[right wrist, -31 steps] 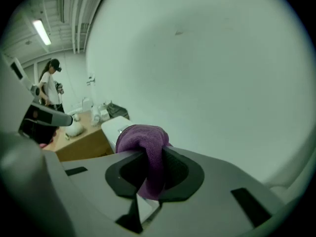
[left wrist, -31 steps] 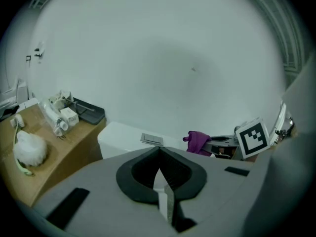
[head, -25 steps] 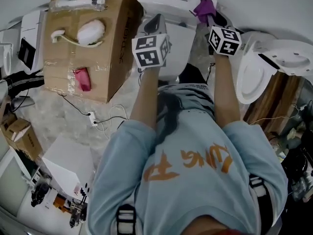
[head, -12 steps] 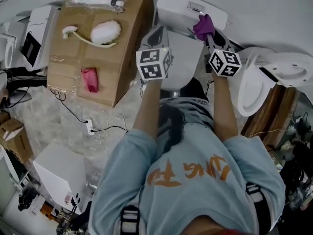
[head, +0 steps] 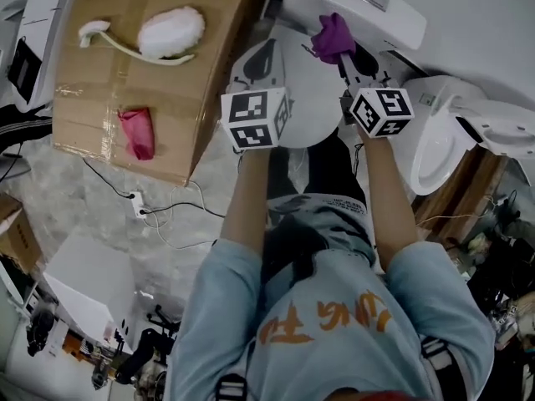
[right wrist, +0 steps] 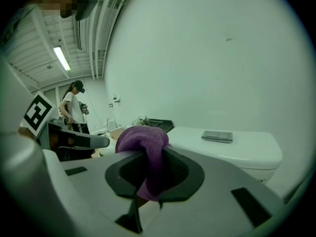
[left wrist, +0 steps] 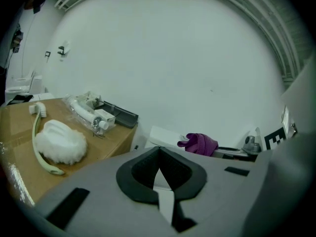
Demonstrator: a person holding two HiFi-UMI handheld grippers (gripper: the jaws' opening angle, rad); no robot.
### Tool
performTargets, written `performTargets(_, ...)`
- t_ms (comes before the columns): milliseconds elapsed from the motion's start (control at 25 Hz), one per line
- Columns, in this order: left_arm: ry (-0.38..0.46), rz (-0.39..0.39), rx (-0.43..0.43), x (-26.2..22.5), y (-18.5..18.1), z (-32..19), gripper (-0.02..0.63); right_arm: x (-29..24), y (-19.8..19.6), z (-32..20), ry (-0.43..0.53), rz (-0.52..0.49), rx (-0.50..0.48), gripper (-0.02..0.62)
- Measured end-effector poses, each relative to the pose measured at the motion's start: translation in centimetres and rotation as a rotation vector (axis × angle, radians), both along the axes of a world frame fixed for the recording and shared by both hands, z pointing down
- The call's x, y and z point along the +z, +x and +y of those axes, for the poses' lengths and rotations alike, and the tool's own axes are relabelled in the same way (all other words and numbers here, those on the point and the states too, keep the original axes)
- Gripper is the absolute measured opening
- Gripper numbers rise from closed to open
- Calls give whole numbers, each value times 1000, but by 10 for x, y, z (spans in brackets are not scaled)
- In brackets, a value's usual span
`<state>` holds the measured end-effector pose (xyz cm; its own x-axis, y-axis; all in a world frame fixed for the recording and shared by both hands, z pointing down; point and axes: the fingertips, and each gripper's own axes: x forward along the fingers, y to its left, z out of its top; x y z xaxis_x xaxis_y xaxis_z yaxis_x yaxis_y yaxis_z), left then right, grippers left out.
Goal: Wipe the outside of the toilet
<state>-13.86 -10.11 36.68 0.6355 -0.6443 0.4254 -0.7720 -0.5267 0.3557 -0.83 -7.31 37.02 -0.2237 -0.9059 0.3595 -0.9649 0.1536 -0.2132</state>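
The white toilet stands at the top of the head view, its lid down and its tank against the wall. My right gripper is shut on a bunched purple cloth, held over the back of the lid just in front of the tank. In the right gripper view the cloth bulges out of the gripper, with the tank beyond it. My left gripper hovers over the lid's left side, shut and holding nothing. The left gripper view has the left gripper in front and the cloth to its right.
A cardboard box at the toilet's left carries a white fluffy brush and a pink rag. A second toilet with its lid up stands close on the right. Cables trail on the floor. A person stands far off.
The cloth in my right gripper has come from the tank's right front edge to the back of the lid. The left gripper has kept beside it. The head view has shifted.
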Motion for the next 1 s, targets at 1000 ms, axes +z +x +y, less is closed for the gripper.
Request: performTargets(1000, -60, -38, -68, 167, -25, -34, 25, 142, -51, -130, 69, -17, -115, 72)
